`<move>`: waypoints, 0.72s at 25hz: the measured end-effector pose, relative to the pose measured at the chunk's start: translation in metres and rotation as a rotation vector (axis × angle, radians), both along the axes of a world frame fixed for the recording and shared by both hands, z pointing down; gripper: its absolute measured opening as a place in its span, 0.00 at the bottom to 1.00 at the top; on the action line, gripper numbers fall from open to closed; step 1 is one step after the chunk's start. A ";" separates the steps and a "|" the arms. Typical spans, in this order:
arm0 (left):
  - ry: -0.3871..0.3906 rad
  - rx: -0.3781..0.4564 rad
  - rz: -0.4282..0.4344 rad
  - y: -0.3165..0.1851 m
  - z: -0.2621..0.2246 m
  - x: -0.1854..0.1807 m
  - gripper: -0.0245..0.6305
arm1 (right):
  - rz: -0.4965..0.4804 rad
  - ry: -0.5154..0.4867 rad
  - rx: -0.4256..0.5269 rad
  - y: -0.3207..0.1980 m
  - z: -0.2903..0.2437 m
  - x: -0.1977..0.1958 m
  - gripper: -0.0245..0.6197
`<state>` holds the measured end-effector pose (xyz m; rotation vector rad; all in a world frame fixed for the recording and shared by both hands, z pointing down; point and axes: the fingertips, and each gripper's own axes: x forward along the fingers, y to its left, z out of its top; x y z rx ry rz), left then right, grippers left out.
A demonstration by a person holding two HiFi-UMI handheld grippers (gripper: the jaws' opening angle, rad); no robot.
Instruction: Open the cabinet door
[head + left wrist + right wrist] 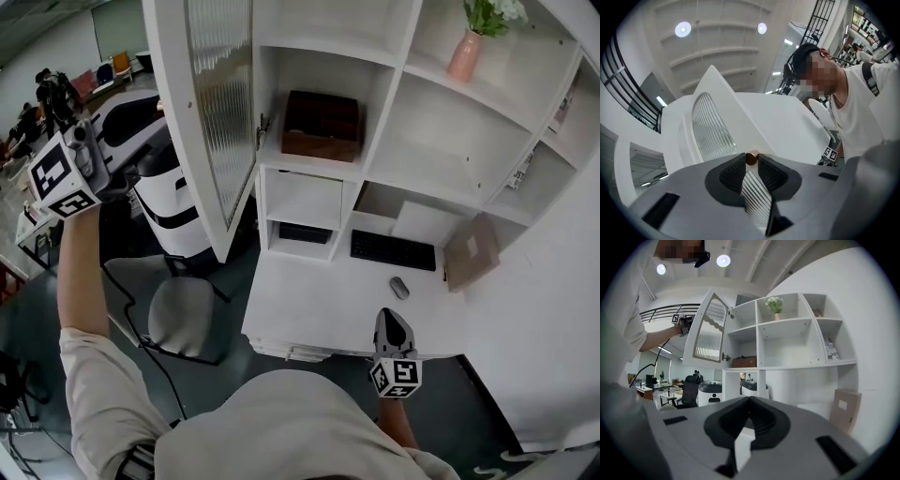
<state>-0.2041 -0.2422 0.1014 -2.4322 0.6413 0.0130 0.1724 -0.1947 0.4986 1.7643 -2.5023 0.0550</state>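
Note:
The white cabinet door (220,112) with ribbed glass (710,126) stands swung out to the left, well away from the shelf unit. My left gripper (117,178) is at the door's free edge, held high in an outstretched arm. Its jaws (751,160) are closed on the small brass knob (752,157), which sits right between the pad tips. The right gripper view shows the open door (710,329) with the left gripper (686,324) at it. My right gripper (394,328) hangs low over the desk, shut and holding nothing (750,401).
The shelf unit (394,169) holds a brown box (322,125) and a pink vase (466,52). On the desk (309,309) lie a keyboard (393,250), a mouse (399,288) and a cardboard box (472,251). An office chair (183,314) stands under the door.

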 end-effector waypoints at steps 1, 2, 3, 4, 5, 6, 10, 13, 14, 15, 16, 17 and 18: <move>-0.001 -0.008 0.004 -0.002 0.000 -0.002 0.16 | -0.003 0.001 -0.001 -0.001 0.001 -0.001 0.05; -0.003 -0.016 0.009 -0.003 0.001 -0.003 0.17 | -0.006 0.003 -0.004 -0.001 0.001 -0.002 0.05; -0.006 -0.024 0.015 -0.004 0.001 -0.004 0.17 | -0.010 0.004 -0.006 -0.001 0.002 -0.003 0.05; -0.010 -0.029 0.020 -0.004 0.000 -0.005 0.17 | -0.013 0.005 -0.008 -0.002 0.003 -0.005 0.05; -0.013 -0.032 0.023 -0.005 0.000 -0.006 0.17 | -0.017 0.004 -0.009 -0.002 0.003 -0.007 0.05; -0.014 -0.035 0.027 -0.005 0.000 -0.006 0.17 | -0.022 0.003 -0.008 -0.003 0.003 -0.009 0.05; 0.002 -0.053 0.045 -0.005 0.001 -0.006 0.16 | -0.037 0.002 -0.005 -0.003 0.002 -0.017 0.05; 0.015 -0.057 0.046 -0.004 0.001 -0.004 0.17 | -0.043 0.001 -0.004 -0.003 0.002 -0.020 0.05; 0.019 -0.056 0.045 -0.003 0.000 -0.004 0.17 | -0.045 0.002 -0.003 -0.002 0.002 -0.021 0.04; 0.023 -0.053 0.042 -0.003 0.000 -0.004 0.18 | -0.047 0.002 -0.002 -0.002 0.002 -0.022 0.05; 0.030 -0.050 0.037 -0.003 0.000 -0.003 0.18 | -0.049 0.001 -0.001 -0.002 0.001 -0.023 0.05; 0.037 -0.046 0.033 -0.002 0.000 -0.003 0.18 | -0.050 0.000 0.000 -0.002 0.001 -0.024 0.05; 0.045 -0.043 0.028 -0.002 -0.001 -0.004 0.19 | -0.052 0.000 0.000 -0.001 0.000 -0.025 0.05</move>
